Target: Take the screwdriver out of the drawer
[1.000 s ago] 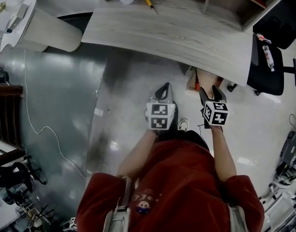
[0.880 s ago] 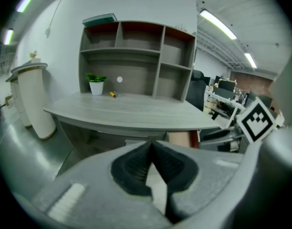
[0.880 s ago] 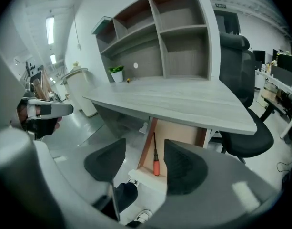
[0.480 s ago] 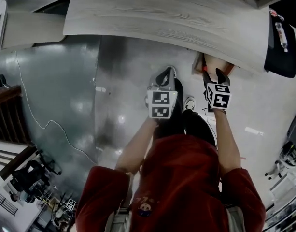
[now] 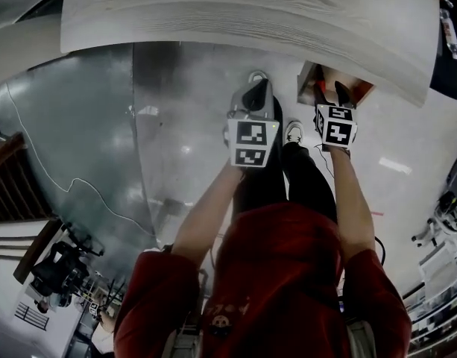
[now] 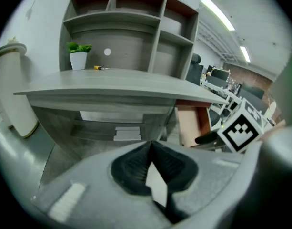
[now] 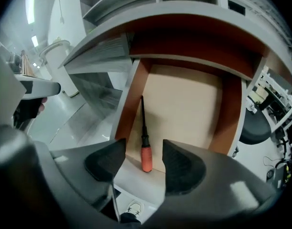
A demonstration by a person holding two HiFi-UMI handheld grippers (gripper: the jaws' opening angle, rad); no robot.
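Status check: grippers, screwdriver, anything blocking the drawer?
Left gripper shut, empty. Right gripper open, aimed at the screwdriver, no grip. Screwdriver flat in open drawer, along a side wall. Nothing in the way.

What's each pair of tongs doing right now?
Left tongs: closed, empty.
Right tongs: open, empty, aimed at the screwdriver in the drawer.

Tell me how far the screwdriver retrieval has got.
Done: the drawer stands open, the screwdriver lying exposed inside. In hand: the right gripper, jaws apart, lines up with its orange handle, not gripping yet. Remaining: grasp and lift it out. The left gripper is shut, empty.
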